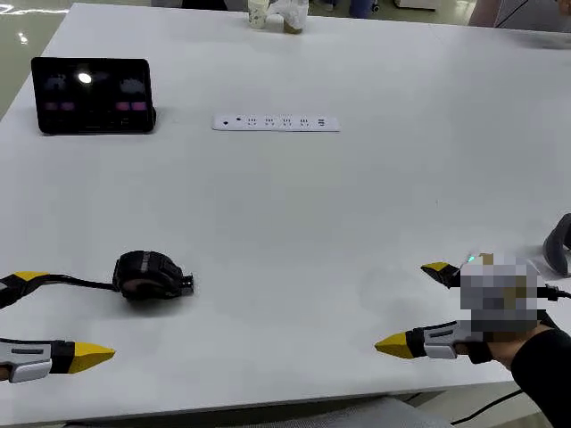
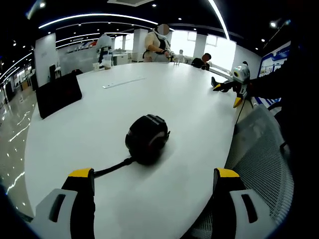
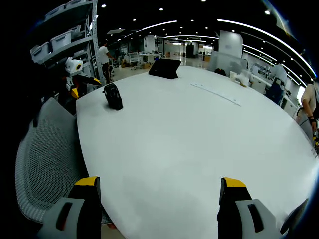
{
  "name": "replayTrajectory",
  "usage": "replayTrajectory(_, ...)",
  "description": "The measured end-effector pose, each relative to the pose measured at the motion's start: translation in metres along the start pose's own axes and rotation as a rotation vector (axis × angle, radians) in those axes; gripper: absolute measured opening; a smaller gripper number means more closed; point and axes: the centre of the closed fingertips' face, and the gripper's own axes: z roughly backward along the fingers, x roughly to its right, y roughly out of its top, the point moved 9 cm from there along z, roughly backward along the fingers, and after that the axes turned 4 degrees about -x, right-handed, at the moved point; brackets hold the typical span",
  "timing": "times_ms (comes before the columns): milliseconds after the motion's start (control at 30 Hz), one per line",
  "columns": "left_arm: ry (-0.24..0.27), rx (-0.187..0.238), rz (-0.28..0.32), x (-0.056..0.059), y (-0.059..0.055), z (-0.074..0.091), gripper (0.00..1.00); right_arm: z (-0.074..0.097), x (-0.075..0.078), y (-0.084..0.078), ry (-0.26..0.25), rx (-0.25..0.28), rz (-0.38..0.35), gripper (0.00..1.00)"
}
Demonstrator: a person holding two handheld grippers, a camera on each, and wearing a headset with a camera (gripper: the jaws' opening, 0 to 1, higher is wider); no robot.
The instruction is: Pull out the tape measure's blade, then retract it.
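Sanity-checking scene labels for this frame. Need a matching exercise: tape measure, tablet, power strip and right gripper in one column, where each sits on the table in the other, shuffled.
Things:
1. tape measure
2. tablet
3. power strip
4. right gripper

Places on the table:
A. near edge, right side, open over bare tabletop
B. far left, propped up, dark screen towards the person
C. near left, just ahead of the open left gripper
D. far half, about the middle, lying flat, white

Pairs: 1-C; 2-B; 3-D; 4-A
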Motion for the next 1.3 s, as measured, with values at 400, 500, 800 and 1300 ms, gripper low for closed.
replayTrajectory(400,-0.040,-0.040,-0.033,-0.003,0.006,-0.007,0.99,-0.012,-0.003,0.017,0.027,0.005,0.025,0.99)
replayTrajectory(500,-0.058,-0.044,-0.052,-0.004,0.009,-0.009,0.99,-0.016,-0.004,0.022,0.041,0.011,0.033,0.99)
replayTrajectory(800,-0.134,-0.093,-0.175,-0.004,0.019,-0.016,0.96,-0.028,-0.008,0.037,0.074,0.018,0.079,0.99)
replayTrajectory(1300,-0.192,-0.142,-0.266,-0.007,0.041,-0.026,0.93,-0.039,-0.012,0.058,0.107,0.031,0.134,0.99)
